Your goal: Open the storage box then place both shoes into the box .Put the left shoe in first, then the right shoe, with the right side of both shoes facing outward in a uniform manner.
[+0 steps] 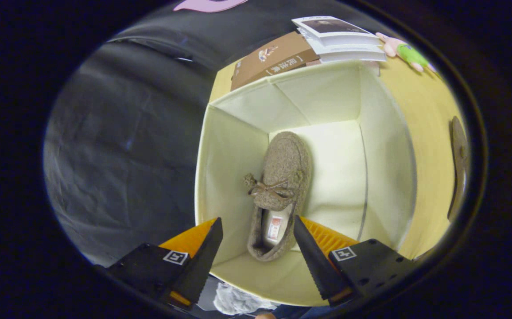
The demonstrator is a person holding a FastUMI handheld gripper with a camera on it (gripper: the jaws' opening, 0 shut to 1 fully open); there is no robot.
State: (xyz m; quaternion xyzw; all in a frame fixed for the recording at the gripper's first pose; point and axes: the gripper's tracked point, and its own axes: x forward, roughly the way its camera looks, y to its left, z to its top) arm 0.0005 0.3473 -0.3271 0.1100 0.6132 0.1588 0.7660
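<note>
Black-tipped tongs (256, 223) hang released over the open storage box (220, 168), fingers spread apart above the shoe's heel. One brown fuzzy shoe (282, 177) lies on the box floor near the left wall, its long axis running away from the tongs, toe pointing to the far wall. Its insole label (275, 227) is too small to read. Beyond the box, one brown book (271, 60) and a stack of booklets (340, 40) rest on the yellow surface (428, 133).

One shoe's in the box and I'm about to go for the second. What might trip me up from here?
1. The shoe lies along the box floor toward one wall, its heel between the open gripper fingers; lifting out carelessly may snag it.
2. The free floor beside it is narrow, so the second shoe could land on top or turn the wrong way.
3. The box walls look soft; a finger could catch the rim.
</note>
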